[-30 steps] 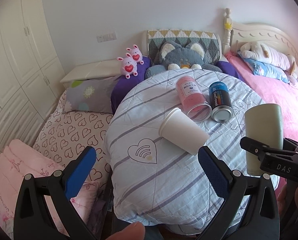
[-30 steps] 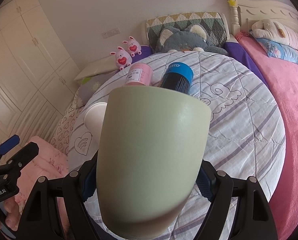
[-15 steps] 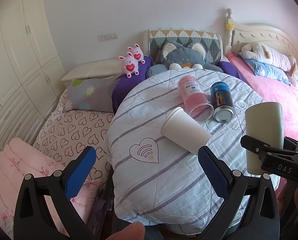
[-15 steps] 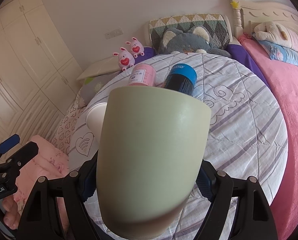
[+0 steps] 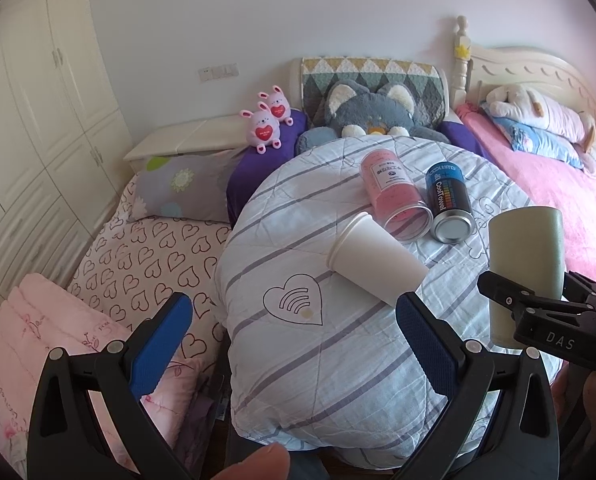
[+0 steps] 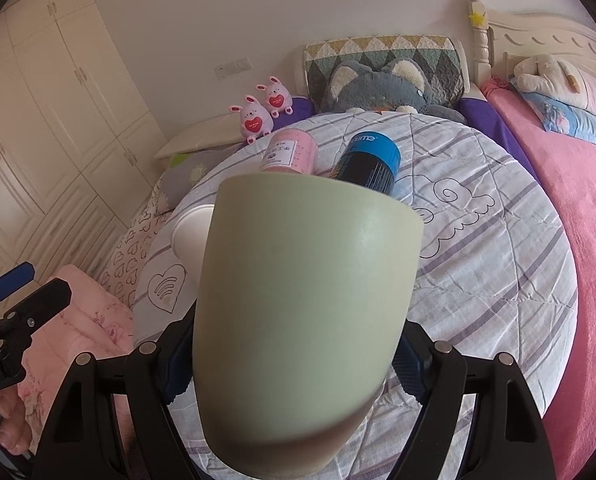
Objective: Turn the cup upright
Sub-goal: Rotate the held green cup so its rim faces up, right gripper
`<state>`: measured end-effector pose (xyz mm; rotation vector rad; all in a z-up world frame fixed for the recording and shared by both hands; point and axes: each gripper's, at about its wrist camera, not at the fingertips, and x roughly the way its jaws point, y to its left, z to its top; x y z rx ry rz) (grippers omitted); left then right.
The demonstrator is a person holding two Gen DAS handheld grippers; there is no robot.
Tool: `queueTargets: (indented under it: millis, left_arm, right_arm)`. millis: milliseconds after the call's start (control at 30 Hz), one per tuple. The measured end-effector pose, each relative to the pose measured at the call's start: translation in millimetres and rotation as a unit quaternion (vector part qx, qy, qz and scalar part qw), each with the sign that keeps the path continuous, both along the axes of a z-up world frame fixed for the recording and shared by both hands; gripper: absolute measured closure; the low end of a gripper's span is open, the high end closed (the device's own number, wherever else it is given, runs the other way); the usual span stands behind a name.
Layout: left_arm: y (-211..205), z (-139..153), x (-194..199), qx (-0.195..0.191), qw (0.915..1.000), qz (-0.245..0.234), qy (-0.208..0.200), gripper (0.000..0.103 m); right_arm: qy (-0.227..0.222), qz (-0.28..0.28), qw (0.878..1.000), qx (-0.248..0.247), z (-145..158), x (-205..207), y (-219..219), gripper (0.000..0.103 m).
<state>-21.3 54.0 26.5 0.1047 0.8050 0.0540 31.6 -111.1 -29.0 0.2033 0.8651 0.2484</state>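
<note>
My right gripper (image 6: 290,364) is shut on a pale green cup (image 6: 298,320), held upright with its rim up, above the striped quilt-covered round surface (image 6: 497,280). The same cup (image 5: 525,272) and the right gripper (image 5: 537,312) show at the right of the left wrist view. My left gripper (image 5: 294,340) is open and empty, low at the near edge of the quilt (image 5: 317,360). A white paper cup (image 5: 373,264) lies on its side in the middle of the quilt, just beyond the left gripper's right finger (image 5: 425,340).
A pink clear canister (image 5: 393,196) and a blue-black can (image 5: 449,204) lie on their sides behind the paper cup. A grey cat plush (image 5: 373,116), two pink bunny toys (image 5: 268,124), pillows and a pink bed (image 5: 557,200) surround the quilt. A wardrobe (image 5: 26,120) stands at left.
Both views have drawn back and risen slightly from the quilt. The green cup stays gripped in the right gripper. The left gripper stays open.
</note>
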Motion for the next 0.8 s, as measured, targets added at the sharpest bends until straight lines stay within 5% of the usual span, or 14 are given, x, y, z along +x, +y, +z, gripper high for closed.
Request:
queueTargets:
  millis: [600, 800]
  left_arm:
    - [-6, -8, 3, 0.007, 1.0, -0.003, 0.006, 0.0]
    - [-5, -9, 3, 0.004, 1.0, 0.002, 0.007, 0.0]
  right_arm:
    - [0.027, 0.011, 0.999, 0.016, -16, 7, -2, 0.023]
    - [0.037, 0.002, 0.999, -0.017, -11, 24, 4, 0.023]
